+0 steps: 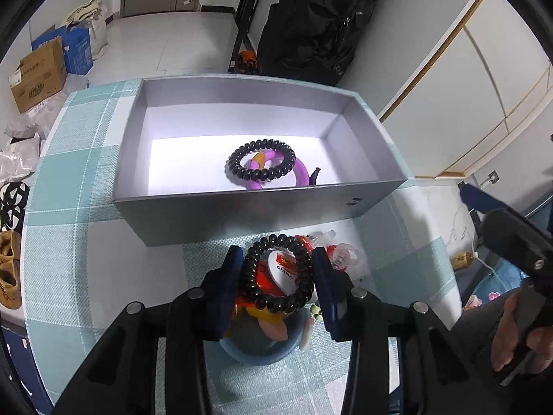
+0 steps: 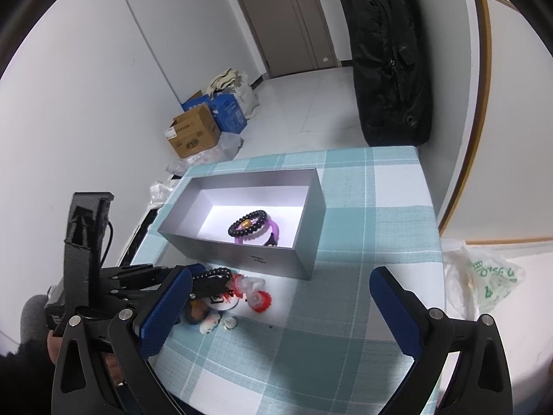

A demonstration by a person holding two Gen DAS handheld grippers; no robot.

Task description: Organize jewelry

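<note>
My left gripper (image 1: 278, 275) is shut on a black bead bracelet (image 1: 254, 259), with a blue pad against each side of it, just above a pile of trinkets. Under it lie a round "CHINA" badge (image 1: 287, 268), a small blue bowl (image 1: 257, 351) and clear and red pieces (image 1: 342, 254). Beyond stands an open grey box (image 1: 242, 214) holding another black bead bracelet (image 1: 261, 160) and a purple bangle (image 1: 304, 174). My right gripper (image 2: 280, 275) hangs open over the checked cloth, nothing between its fingers. The box (image 2: 242, 252) and pile (image 2: 242, 294) lie ahead to its left.
The table under the teal checked cloth (image 2: 363, 207) ends close behind the box. A tall black bag (image 2: 387, 52) leans on the wall beyond. Cardboard boxes (image 2: 193, 131) sit on the floor at the left. A plastic bag (image 2: 484, 276) lies off the table's right edge.
</note>
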